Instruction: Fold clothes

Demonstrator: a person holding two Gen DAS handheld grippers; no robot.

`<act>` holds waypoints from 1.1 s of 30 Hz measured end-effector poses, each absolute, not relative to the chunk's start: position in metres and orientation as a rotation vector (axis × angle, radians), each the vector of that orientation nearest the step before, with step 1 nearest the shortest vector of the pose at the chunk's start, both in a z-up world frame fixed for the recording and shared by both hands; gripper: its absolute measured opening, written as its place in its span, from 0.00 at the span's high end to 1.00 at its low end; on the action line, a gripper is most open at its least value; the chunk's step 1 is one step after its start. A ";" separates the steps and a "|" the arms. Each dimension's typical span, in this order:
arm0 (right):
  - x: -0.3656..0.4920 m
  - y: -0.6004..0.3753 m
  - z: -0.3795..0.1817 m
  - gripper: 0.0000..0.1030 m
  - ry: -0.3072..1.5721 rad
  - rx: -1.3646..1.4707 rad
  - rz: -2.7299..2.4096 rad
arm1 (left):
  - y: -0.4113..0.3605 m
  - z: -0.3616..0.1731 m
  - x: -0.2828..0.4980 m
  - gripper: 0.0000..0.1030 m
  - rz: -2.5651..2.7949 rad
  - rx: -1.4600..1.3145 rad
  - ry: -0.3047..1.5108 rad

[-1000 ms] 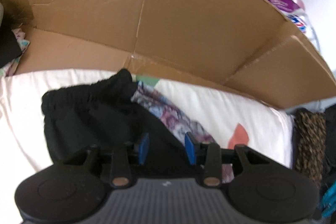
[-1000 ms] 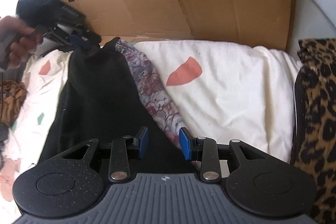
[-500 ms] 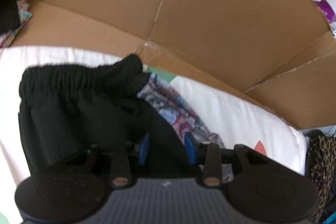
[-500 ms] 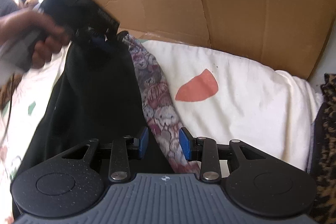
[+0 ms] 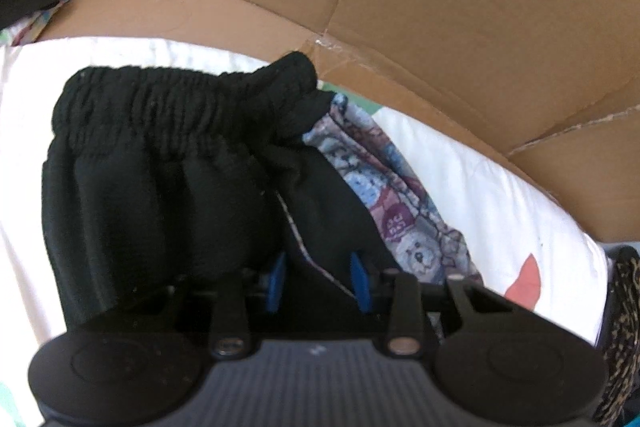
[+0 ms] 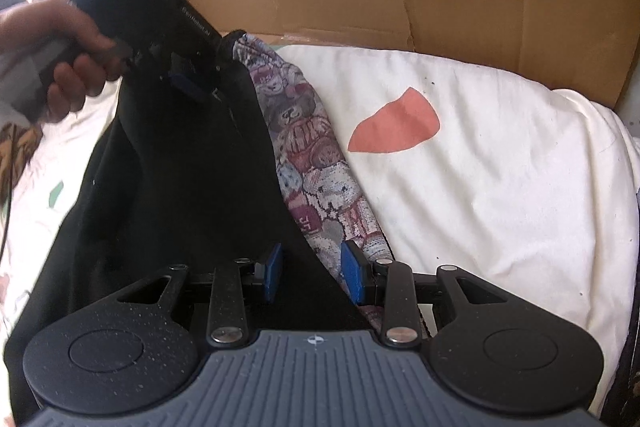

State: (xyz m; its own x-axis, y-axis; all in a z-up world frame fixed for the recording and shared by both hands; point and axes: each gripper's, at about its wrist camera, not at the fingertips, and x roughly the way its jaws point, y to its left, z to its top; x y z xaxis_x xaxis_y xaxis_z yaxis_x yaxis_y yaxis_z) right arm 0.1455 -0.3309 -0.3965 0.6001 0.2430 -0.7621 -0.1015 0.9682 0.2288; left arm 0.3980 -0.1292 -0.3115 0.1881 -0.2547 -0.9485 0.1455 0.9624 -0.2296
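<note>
The black shorts (image 5: 160,187), elastic waistband up, lie on the cream sheet (image 6: 500,167) over a teddy-bear print cloth (image 6: 320,179). The left gripper (image 5: 318,281) has its jaws parted around black fabric; the right gripper (image 6: 308,277) likewise straddles the hem, jaws apart. Small white lettering on the left gripper is unreadable. Cardboard (image 5: 440,7) stands behind.

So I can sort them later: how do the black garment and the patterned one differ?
The black garment is plain with a gathered elastic waistband; the patterned one shows printed bears. The black one lies on top, the patterned one mostly hidden beneath. Both lie on the white sheet.
</note>
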 end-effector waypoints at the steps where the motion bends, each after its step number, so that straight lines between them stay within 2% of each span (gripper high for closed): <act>1: 0.144 -0.330 -0.397 0.62 0.905 0.156 0.206 | -0.128 -0.311 0.396 0.70 -0.271 -0.101 1.354; 6: 0.140 -0.329 -0.398 0.63 0.898 0.121 0.224 | -0.119 -0.313 0.391 0.89 -0.246 -0.143 1.346; 7: 0.139 -0.328 -0.397 0.66 0.897 0.113 0.229 | -0.116 -0.313 0.391 0.94 -0.248 -0.161 1.348; 8: 0.138 -0.328 -0.397 0.72 0.895 0.105 0.234 | -0.114 -0.313 0.390 0.96 -0.250 -0.179 1.351; 12: 0.136 -0.324 -0.395 0.86 0.889 0.082 0.247 | -0.109 -0.306 0.384 0.97 -0.267 -0.197 1.328; 14: 0.135 -0.323 -0.394 0.98 0.890 0.081 0.252 | -0.107 -0.302 0.382 0.98 -0.285 -0.226 1.309; 33: 0.128 -0.335 -0.370 1.00 0.810 0.084 0.164 | -0.114 -0.251 0.379 0.98 -0.421 -0.315 1.137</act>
